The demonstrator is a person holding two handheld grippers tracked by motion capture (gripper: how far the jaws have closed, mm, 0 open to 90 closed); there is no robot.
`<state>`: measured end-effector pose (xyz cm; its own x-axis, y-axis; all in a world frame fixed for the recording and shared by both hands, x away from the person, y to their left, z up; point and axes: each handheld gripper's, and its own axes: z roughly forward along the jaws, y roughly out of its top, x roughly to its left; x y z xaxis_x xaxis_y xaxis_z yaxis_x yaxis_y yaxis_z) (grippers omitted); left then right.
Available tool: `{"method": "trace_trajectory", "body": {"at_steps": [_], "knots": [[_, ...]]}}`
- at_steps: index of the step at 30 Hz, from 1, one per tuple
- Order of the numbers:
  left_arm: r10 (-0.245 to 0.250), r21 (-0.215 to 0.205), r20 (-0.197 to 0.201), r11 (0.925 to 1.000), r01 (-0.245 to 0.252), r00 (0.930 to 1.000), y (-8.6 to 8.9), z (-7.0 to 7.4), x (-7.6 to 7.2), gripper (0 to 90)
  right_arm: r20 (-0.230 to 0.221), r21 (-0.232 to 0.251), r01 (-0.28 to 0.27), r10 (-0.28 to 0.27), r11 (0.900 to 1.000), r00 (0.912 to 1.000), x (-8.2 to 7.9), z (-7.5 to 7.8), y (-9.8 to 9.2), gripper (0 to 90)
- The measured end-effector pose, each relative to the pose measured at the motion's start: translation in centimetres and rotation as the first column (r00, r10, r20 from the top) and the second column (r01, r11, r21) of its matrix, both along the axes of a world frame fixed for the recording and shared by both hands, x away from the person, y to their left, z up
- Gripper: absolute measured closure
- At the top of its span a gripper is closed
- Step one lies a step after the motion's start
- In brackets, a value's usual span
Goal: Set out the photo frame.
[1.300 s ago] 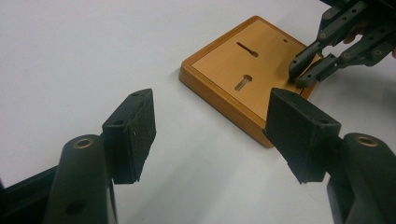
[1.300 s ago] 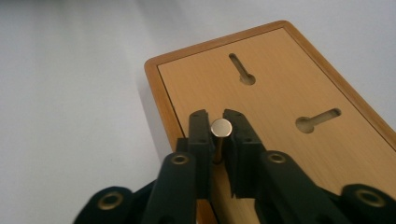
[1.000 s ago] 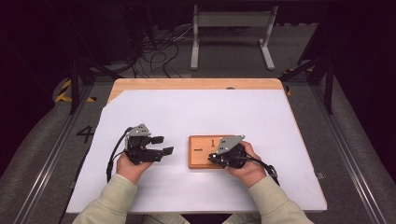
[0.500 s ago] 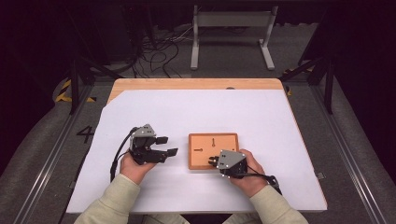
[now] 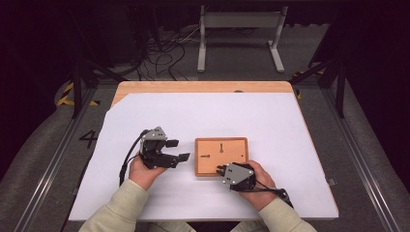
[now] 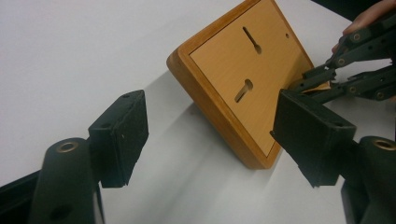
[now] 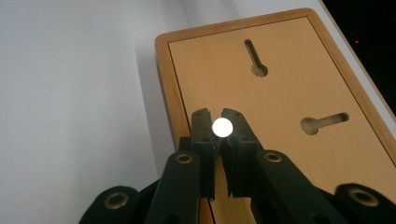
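A wooden board (image 5: 227, 147) with two keyhole slots lies flat on the white sheet. My right gripper (image 5: 221, 169) hovers at the board's near edge, shut on a small white round thing (image 7: 222, 126) held at the jaw tips (image 7: 221, 122) over the board (image 7: 289, 88). My left gripper (image 5: 178, 150) sits just left of the board, pointing at it. Its jaws have just been opening and stand open (image 6: 212, 128) with nothing between them. Beyond the jaws lie the board's corner (image 6: 243, 60) and the right gripper (image 6: 322, 79).
The white sheet (image 5: 217, 111) covers most of a wooden table (image 5: 203, 87). Behind the table are a metal stand (image 5: 239, 19) and cables (image 5: 164, 48) on the dark floor. Metal rails run along both sides.
My right gripper has drawn back from over the board's middle to its near edge, toward the person. The left gripper's jaws have spread a little wider.
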<state>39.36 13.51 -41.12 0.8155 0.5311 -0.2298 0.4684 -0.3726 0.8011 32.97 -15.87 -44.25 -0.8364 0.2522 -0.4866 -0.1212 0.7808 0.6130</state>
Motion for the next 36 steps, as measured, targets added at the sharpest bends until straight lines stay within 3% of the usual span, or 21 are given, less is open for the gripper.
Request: {"method": "trace_trajectory", "body": {"at_steps": [9,15,21,25,36], "knots": [[0.007,-0.011,-0.018,0.9999,-0.007,0.9998,-1.9,0.6,0.7,17.1,0.061,-0.021,0.008,-0.006,1.0,0.9981,-0.9,-0.3,0.2,84.0],[0.017,-0.033,-0.047,0.9993,-0.018,0.9988,-3.0,0.1,1.8,13.9,0.072,-0.022,0.013,-0.011,1.0,0.9974,-1.1,-0.4,0.2,84.0],[0.028,-0.01,-0.073,0.9995,-0.029,0.9969,-4.0,-0.4,2.9,11.0,0.092,-0.027,0.01,-0.007,1.0,0.9957,-1.3,-0.5,0.3,84.0],[-0.005,-0.008,-0.087,1.0,0.004,0.9962,-5.0,-0.6,3.4,10.4,0.117,-0.039,0.016,-0.012,0.999,0.993,-1.6,-0.7,0.4,83.9],[-0.022,-0.004,-0.14,0.9998,0.022,0.9899,-6.5,-2.0,4.3,11.3,0.143,-0.047,0.014,-0.007,0.999,0.9898,-1.9,-0.8,0.5,83.9]]}}
